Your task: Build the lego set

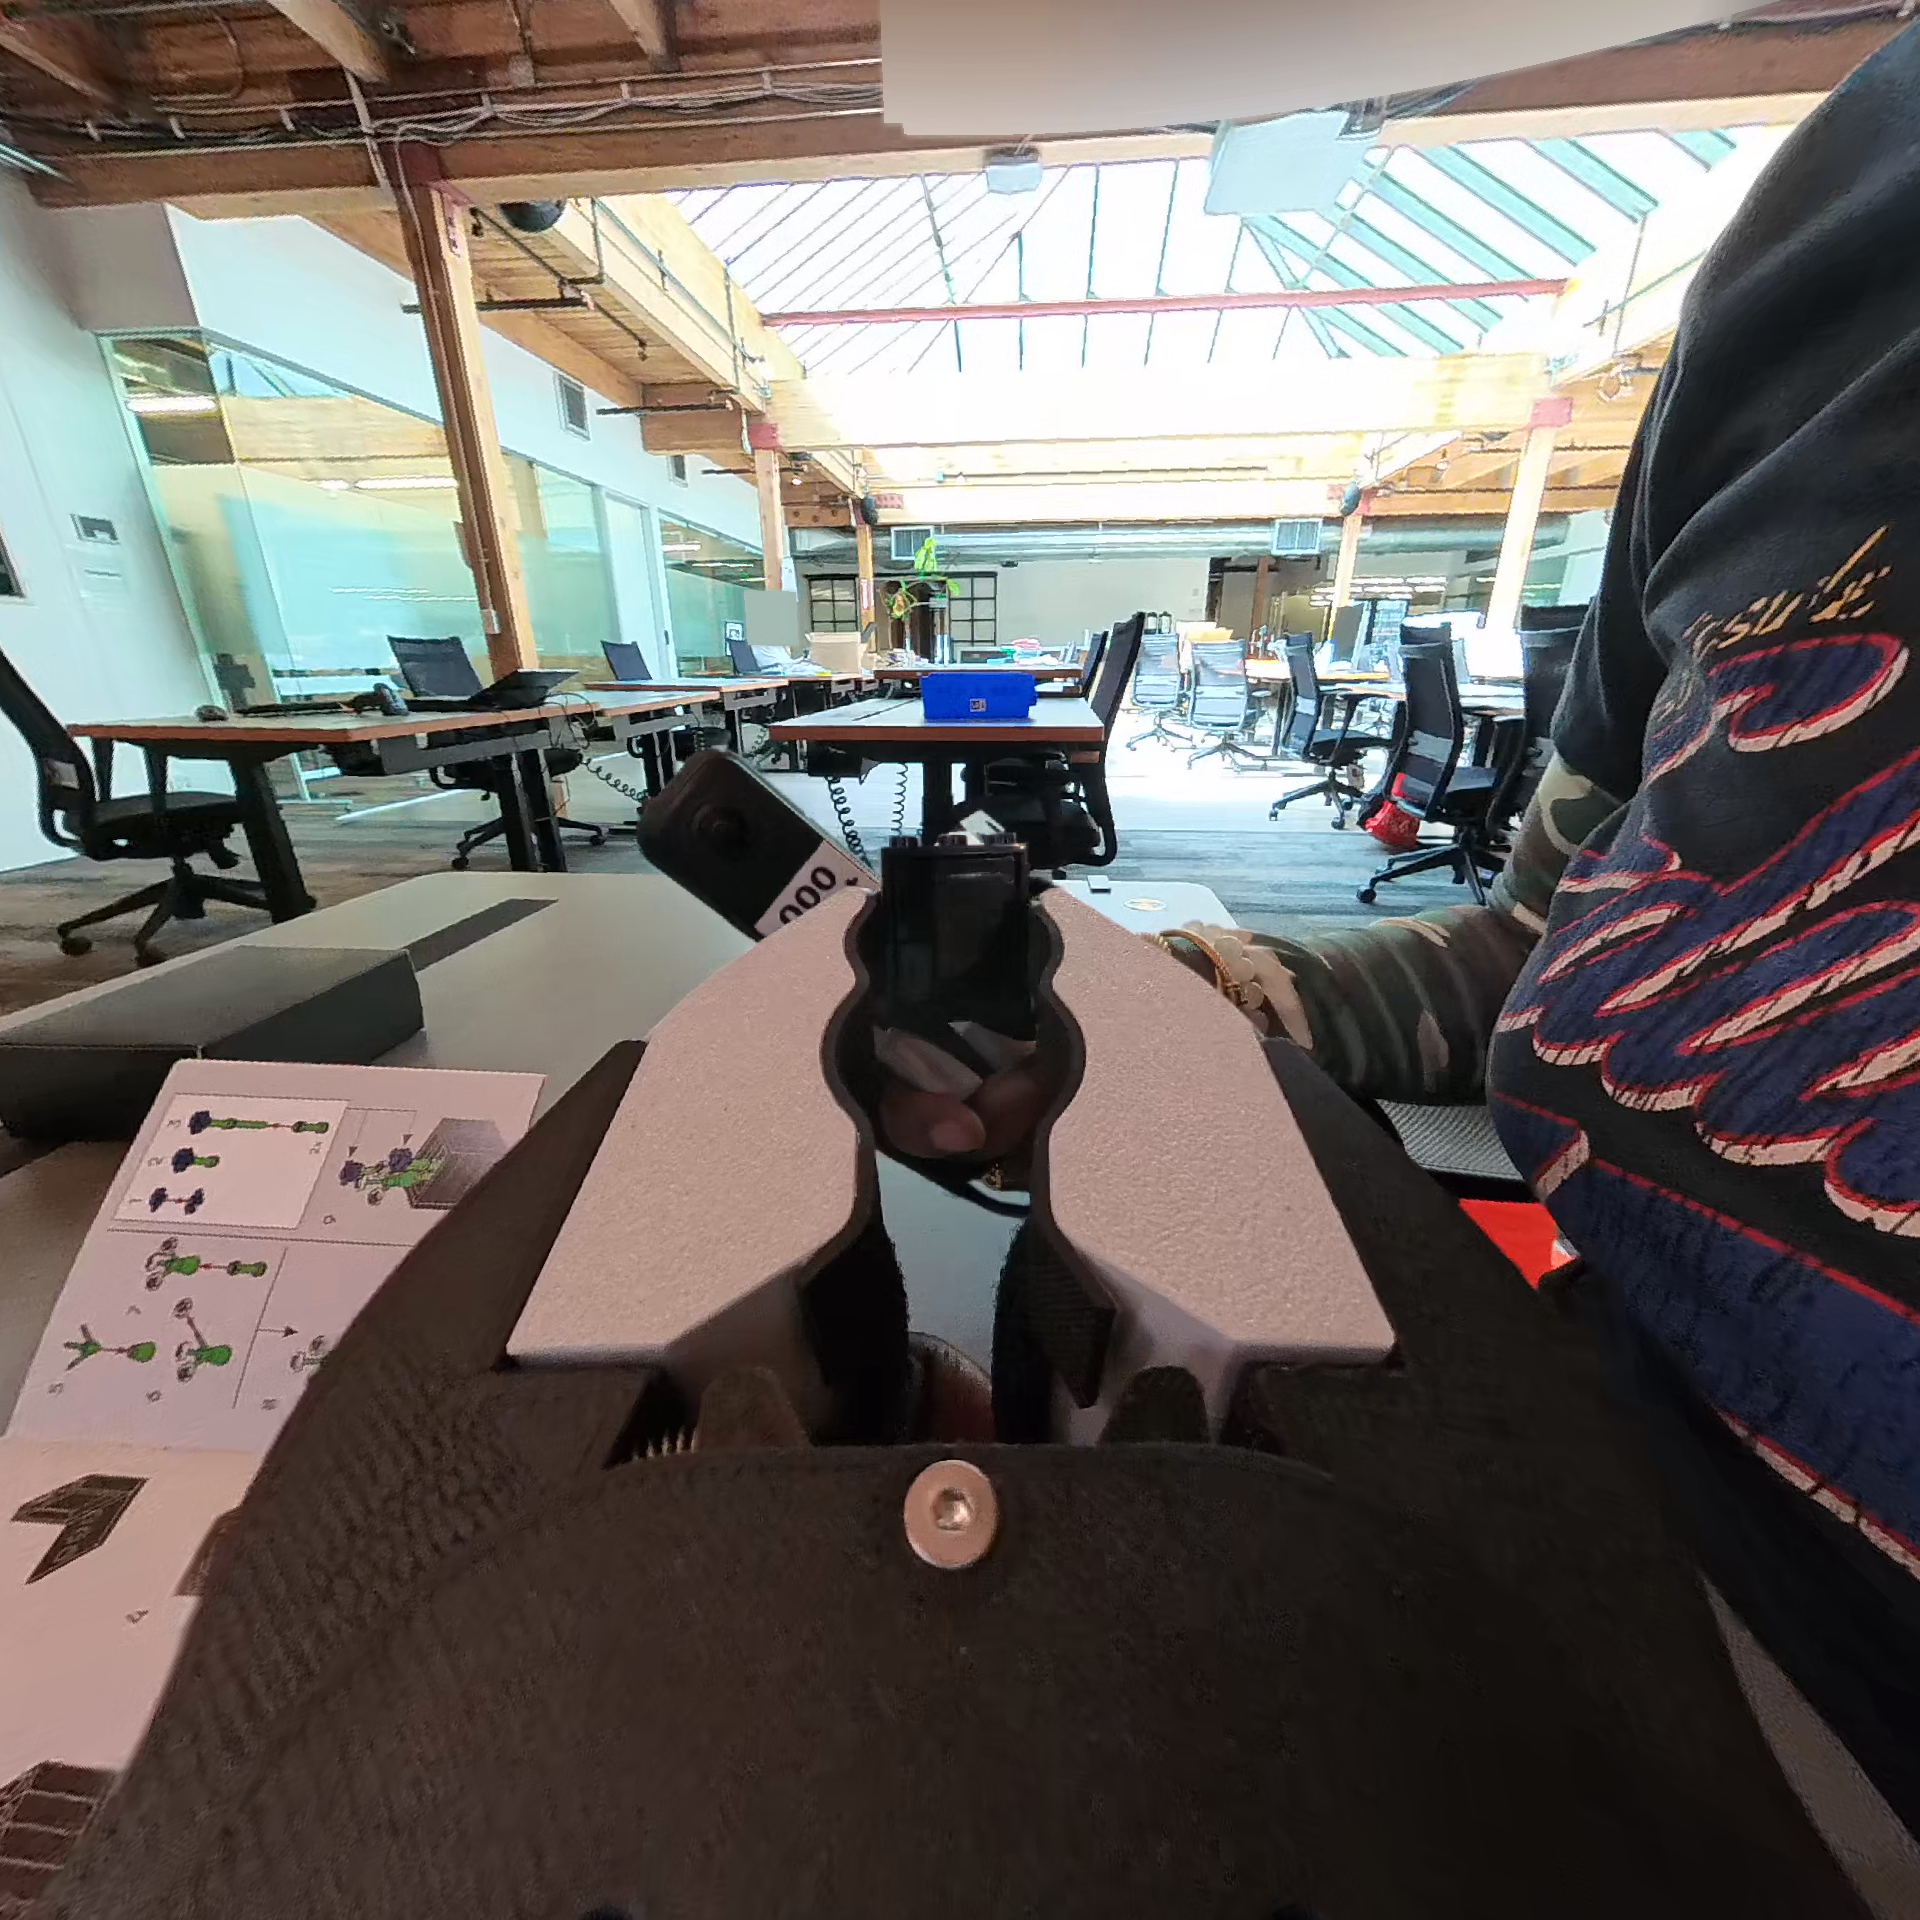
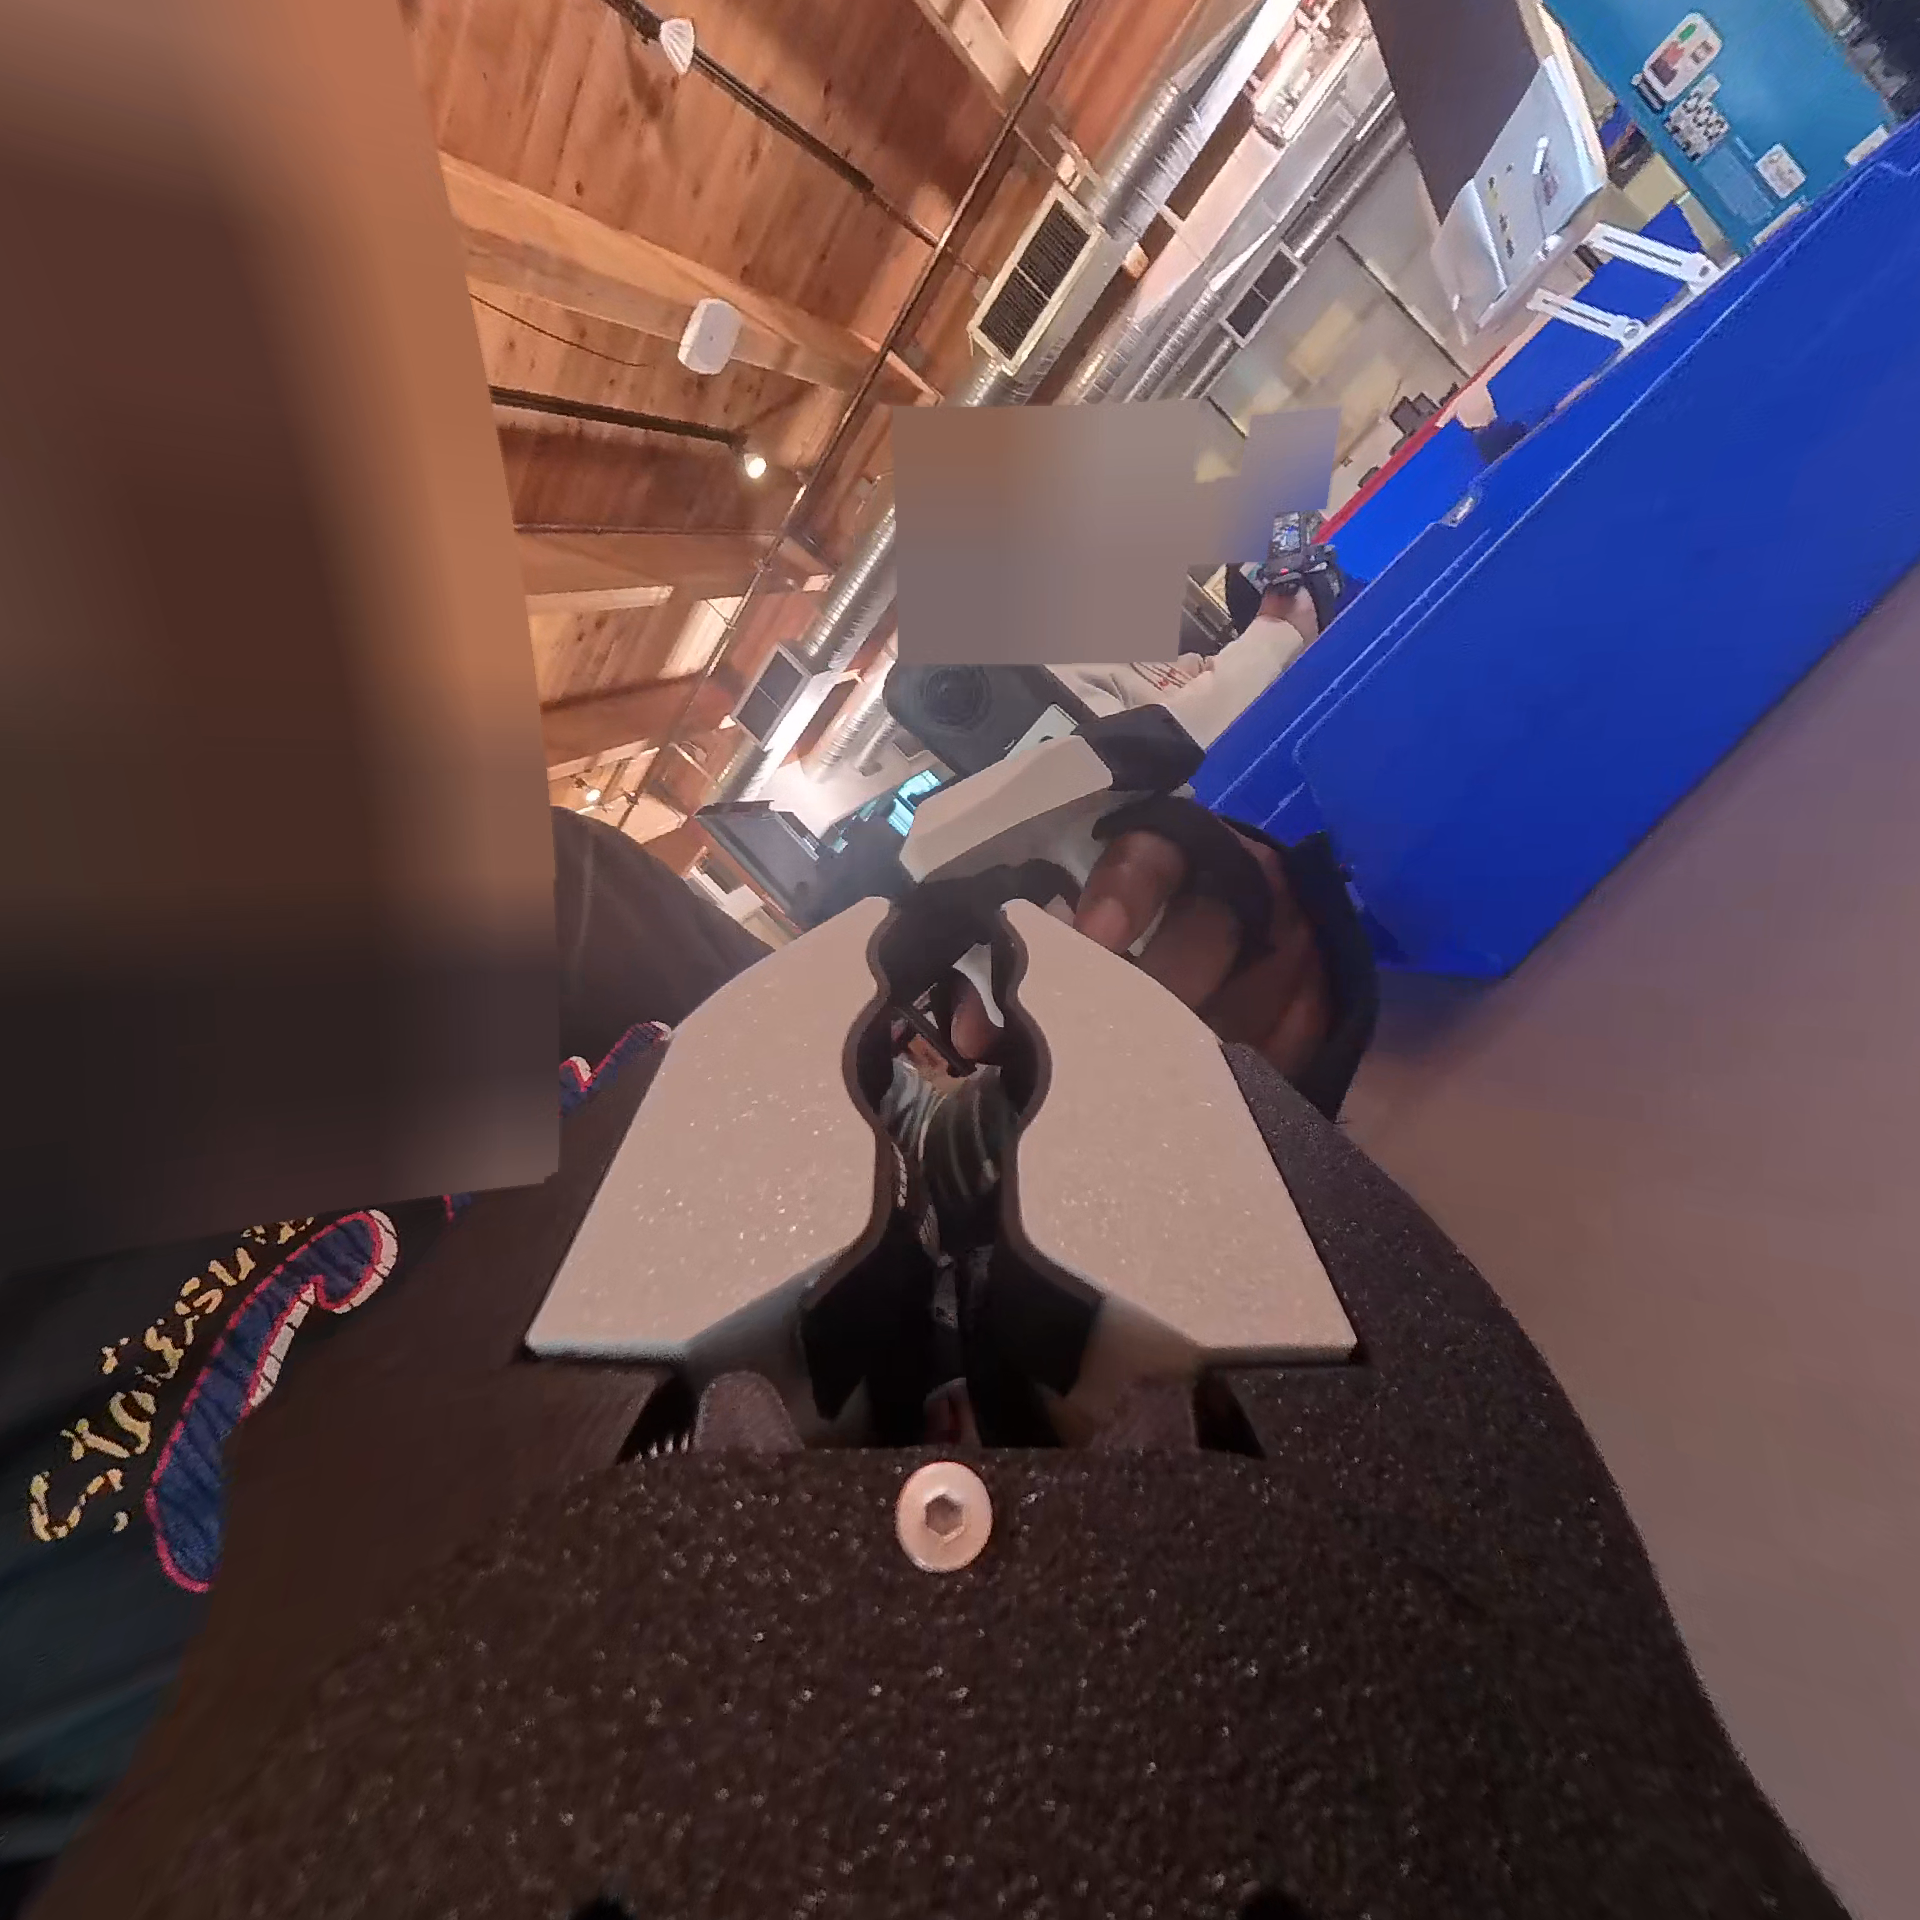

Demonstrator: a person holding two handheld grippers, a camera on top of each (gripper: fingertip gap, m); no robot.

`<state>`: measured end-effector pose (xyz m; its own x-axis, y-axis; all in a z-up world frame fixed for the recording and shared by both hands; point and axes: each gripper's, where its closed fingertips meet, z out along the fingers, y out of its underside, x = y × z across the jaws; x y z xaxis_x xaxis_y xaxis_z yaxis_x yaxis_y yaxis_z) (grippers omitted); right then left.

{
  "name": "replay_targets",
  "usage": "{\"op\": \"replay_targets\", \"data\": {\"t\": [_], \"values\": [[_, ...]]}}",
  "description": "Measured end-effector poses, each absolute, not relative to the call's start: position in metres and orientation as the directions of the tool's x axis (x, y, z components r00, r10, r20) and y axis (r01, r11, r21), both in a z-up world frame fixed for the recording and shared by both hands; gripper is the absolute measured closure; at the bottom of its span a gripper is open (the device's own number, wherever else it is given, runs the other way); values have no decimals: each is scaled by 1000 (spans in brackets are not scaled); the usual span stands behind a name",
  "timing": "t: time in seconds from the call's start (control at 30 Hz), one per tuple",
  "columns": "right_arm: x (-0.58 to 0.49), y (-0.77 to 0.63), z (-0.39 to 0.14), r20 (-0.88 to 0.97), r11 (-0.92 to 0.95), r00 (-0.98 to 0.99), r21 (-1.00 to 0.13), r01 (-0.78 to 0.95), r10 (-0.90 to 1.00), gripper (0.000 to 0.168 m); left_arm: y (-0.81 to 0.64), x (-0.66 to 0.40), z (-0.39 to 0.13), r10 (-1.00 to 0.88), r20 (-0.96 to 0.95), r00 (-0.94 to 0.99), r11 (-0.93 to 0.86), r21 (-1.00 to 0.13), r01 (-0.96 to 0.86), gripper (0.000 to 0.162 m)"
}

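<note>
My left gripper [image 1: 954, 914] is shut on a black lego piece [image 1: 951, 935], a box-like part with studs on top, held up in the air above the table. My right gripper [image 2: 943, 925] meets it from the opposite side, and its tips are closed on the same black lego piece [image 2: 935, 920]. In the left wrist view the right gripper's camera body [image 1: 727, 842] shows just behind my left finger. In the right wrist view the left gripper's white fingers [image 2: 997, 805] and the hand holding it come in from above right. How the piece is joined is hidden between the fingers.
An open instruction booklet [image 1: 260, 1247] lies on the grey table [image 1: 582, 935] at lower left, with a dark grey box [image 1: 208, 1018] behind it. A person's torso [image 1: 1714, 935] fills the right side. A large blue bin [image 2: 1558, 727] stands on the table at the right. The tips of both grippers are at nearly the same place.
</note>
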<state>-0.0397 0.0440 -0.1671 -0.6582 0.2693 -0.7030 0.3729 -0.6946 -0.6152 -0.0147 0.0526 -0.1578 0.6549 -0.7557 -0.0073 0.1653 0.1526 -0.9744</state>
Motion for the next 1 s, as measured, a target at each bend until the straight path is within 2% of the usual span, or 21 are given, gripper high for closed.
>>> {"op": "replay_targets", "data": {"t": [0.23,0.43,0.57,0.7,0.77,0.9,1.0], "values": [[-36,39,-167,-690,-717,-698,-584,380,192,158,48,-8,-155,-824,108,557,82,-949,305,136],[-40,45,-168,-675,-715,-674,-628,309,301,161,52,-13,-154,-809,139,572,82,-936,343,135],[-45,59,-162,-640,-705,-617,-684,186,458,161,63,-28,-152,-686,55,726,195,-947,256,125],[-54,98,-159,-568,-612,-307,-788,-63,763,161,75,-49,-147,-437,-47,898,306,-947,99,121],[-52,104,-154,-519,-549,-204,-825,-134,830,162,82,-48,-152,-388,-37,921,259,-963,71,128],[-50,94,-152,-477,-496,-141,-851,-173,868,161,88,-41,-154,-383,-5,924,228,-969,90,150],[-45,89,-155,-483,-502,-144,-849,-167,864,159,84,-38,-154,-408,-24,913,235,-969,80,153]]}}
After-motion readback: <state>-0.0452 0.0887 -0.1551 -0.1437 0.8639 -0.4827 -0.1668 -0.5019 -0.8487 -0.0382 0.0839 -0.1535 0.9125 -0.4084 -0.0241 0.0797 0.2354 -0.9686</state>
